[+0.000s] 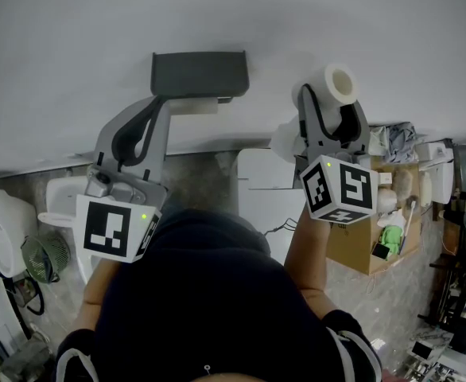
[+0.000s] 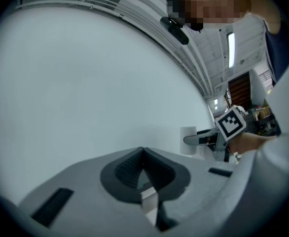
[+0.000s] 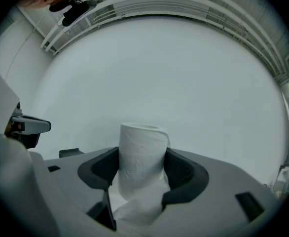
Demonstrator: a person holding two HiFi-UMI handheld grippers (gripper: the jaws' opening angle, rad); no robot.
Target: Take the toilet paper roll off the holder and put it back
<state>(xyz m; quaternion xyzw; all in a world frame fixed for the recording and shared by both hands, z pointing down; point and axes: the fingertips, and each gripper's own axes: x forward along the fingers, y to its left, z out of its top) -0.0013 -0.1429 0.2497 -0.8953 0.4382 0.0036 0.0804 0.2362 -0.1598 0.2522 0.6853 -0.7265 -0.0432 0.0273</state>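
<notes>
Toilet paper roll (image 3: 142, 154) sits clamped in my right tongs (image 3: 143, 168); my left tongs (image 2: 143, 154) are pinched together, empty, by the holder (image 1: 199, 74).

toilet paper roll (image 3: 142, 162) — white | holder (image 1: 199, 73) — dark grey | wall (image 1: 74, 38) pale grey

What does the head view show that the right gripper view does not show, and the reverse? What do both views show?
Only the head view: the cardboard box and the small fan down on the floor. Only the right gripper view: the dark pads pressing the toilet paper roll from both sides. Both: the roll held in the right gripper, in front of the white wall.
</notes>
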